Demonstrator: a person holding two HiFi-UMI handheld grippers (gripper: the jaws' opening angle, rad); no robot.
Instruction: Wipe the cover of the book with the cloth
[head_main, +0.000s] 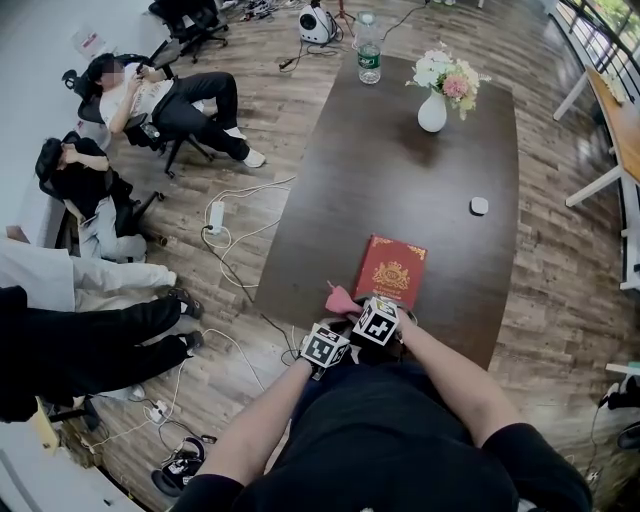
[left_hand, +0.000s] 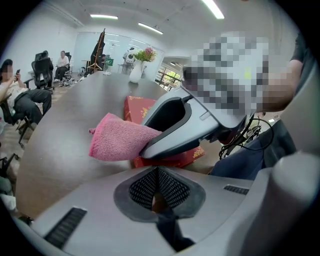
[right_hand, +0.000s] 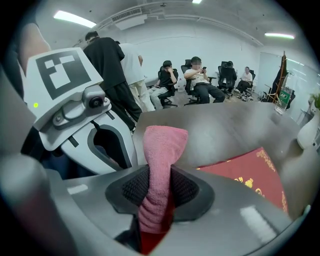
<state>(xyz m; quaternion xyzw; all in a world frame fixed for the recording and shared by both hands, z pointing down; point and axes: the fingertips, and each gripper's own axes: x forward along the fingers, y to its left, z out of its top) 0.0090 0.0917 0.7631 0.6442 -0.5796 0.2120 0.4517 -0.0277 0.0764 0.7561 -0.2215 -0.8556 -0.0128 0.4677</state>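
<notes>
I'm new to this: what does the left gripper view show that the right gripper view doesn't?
Only the left gripper view: the left gripper, its fingers shut on nothing. Only the right gripper view: the pink cloth pinched between the right gripper's fingers, plus the left gripper's marker cube. Both: the cloth, the red book, the dark table and seated people.

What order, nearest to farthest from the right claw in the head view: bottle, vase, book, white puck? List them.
From the right claw, shut on the cloth:
1. Book, just ahead of it.
2. White puck, farther off to the right.
3. Vase, well beyond, near the centre.
4. Bottle, at the far end.
</notes>
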